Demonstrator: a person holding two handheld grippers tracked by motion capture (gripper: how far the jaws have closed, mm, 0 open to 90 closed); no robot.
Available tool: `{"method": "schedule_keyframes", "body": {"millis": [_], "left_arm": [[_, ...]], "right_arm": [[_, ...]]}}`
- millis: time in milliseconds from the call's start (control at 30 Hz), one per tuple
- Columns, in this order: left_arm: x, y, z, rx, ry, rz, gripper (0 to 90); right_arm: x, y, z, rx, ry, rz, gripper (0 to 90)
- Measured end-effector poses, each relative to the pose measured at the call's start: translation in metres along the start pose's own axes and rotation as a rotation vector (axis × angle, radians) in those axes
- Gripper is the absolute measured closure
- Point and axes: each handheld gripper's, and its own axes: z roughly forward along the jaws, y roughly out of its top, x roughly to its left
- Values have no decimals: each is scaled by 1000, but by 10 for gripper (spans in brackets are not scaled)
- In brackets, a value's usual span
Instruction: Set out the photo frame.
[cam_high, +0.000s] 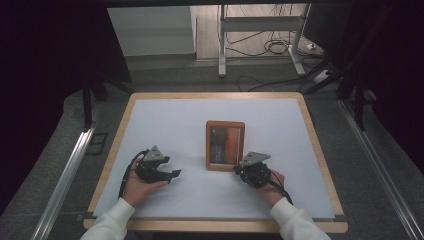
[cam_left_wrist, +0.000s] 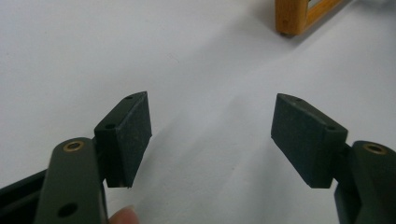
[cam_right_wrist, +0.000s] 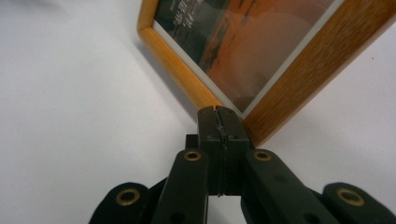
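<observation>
A wooden picture frame (cam_high: 225, 145) holding an orange-toned print lies flat on the white surface (cam_high: 165, 130). The right hand-held gripper (cam_right_wrist: 218, 122) is closed at the frame's near right corner; whether it pinches the frame, I cannot tell. The left hand-held gripper (cam_left_wrist: 212, 135) gapes wide, empty.

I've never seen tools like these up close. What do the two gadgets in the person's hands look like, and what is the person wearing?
Each hand holds a black two-jaw tool: the left gripper and the right gripper. Both carry a grey three-cornered plate on top and trail a black cable. Close up, the jaws end in flat, dark blocky pads, on black link arms with brass-coloured rivets. The person wears white sleeves.
</observation>
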Motion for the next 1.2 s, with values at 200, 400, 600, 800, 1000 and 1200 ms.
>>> {"method": "schedule_keyframes", "body": {"millis": [200,400,600,800,1000,1200], "left_arm": [[0,0,0,-1,4,-2,288],[0,1,-1,-6,13,1,288],[-1,0,-1,-6,12,2,288],[-2,-2,-4,-11,17,4,288],[-4,-2,-6,-18,19,7,289],[-5,-2,-5,-13,20,10,289]], "right_arm": [[-3,-1,-9,-37,9,14,900],[-10,-6,-19,-54,11,22,900],[-15,-10,-26,-64,-5,29,900],[-20,-12,-31,-72,-24,49,889],[-25,-15,-41,-94,-26,79,734],[-36,-29,-57,-136,-87,164,403]]}}
